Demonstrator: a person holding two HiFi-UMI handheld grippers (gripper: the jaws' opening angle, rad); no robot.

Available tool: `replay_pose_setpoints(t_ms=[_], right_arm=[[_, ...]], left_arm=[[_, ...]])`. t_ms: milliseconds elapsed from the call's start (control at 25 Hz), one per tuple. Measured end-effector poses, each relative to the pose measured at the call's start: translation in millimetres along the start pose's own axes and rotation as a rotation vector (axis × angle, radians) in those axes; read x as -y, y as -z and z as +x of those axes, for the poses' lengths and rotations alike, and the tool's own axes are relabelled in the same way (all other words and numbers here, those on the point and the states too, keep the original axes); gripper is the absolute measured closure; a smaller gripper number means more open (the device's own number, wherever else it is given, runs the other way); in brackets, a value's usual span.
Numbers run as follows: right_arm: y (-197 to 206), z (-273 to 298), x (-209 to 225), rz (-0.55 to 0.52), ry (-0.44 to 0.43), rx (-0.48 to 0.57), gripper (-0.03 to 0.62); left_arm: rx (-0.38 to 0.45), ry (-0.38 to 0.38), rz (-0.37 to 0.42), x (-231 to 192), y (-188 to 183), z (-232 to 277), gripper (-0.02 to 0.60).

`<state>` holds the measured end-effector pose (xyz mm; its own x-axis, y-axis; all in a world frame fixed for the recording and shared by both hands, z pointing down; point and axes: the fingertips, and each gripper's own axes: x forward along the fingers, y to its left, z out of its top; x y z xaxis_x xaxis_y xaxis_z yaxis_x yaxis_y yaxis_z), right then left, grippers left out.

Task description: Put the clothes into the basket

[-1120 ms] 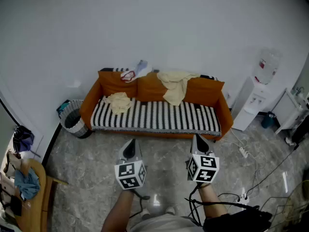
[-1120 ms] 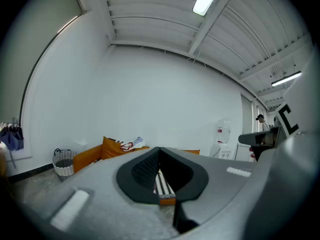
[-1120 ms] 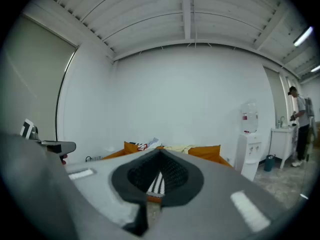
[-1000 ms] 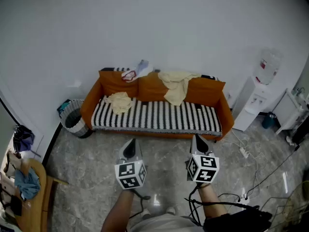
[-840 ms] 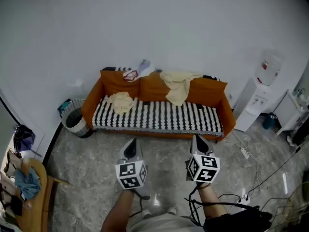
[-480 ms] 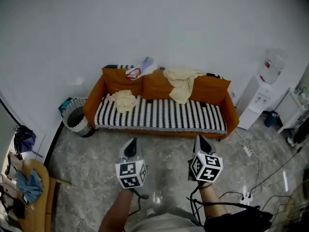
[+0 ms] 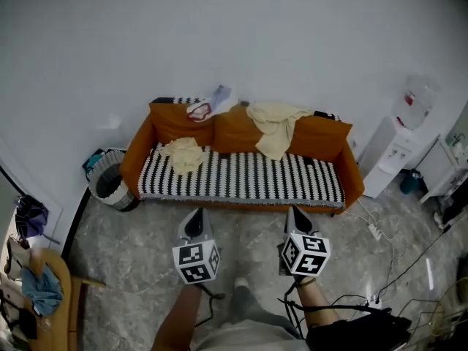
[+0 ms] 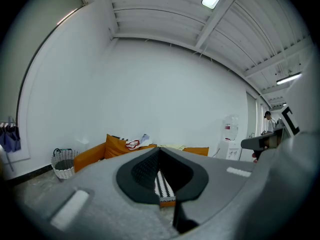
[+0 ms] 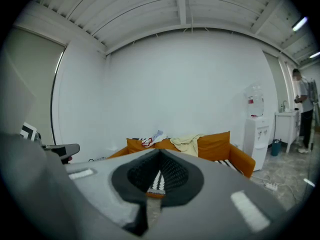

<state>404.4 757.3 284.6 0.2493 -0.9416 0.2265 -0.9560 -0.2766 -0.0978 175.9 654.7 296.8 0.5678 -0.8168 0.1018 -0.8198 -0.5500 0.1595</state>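
Clothes (image 7: pixel 274 126) all on sofa (image 7: pixel 241 175), none seen in basket (image 7: pixel 110 185) beside sofa's arm; left tongs (image 7: pixel 196 213), right tongs (image 7: pixel 293 210) closed, empty

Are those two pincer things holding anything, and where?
Nothing. The left hand-held gripper and the right hand-held gripper are both shut and empty; the clothes lie on the sofa.

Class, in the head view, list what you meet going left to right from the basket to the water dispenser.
basket, crumpled cream garment, draped cream garment, water dispenser
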Motion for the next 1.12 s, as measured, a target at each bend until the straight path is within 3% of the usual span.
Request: replay_pose_setpoints(t_ms=[280, 520, 1120], right_arm=[[-37, 92, 8, 0.005, -0.072, 0.015, 0.591], [-62, 170, 37, 0.025, -0.084, 0.02, 0.592], [-58, 313, 69, 0.026, -0.082, -0.078, 0.592]], left_arm=[[0.006, -0.037, 0.025, -12, -25, 81, 0.586], [0.016, -0.058, 0.01, -13, -41, 163, 0.586], [-0.028, -0.148, 0.004, -58, -33, 288, 0.586]])
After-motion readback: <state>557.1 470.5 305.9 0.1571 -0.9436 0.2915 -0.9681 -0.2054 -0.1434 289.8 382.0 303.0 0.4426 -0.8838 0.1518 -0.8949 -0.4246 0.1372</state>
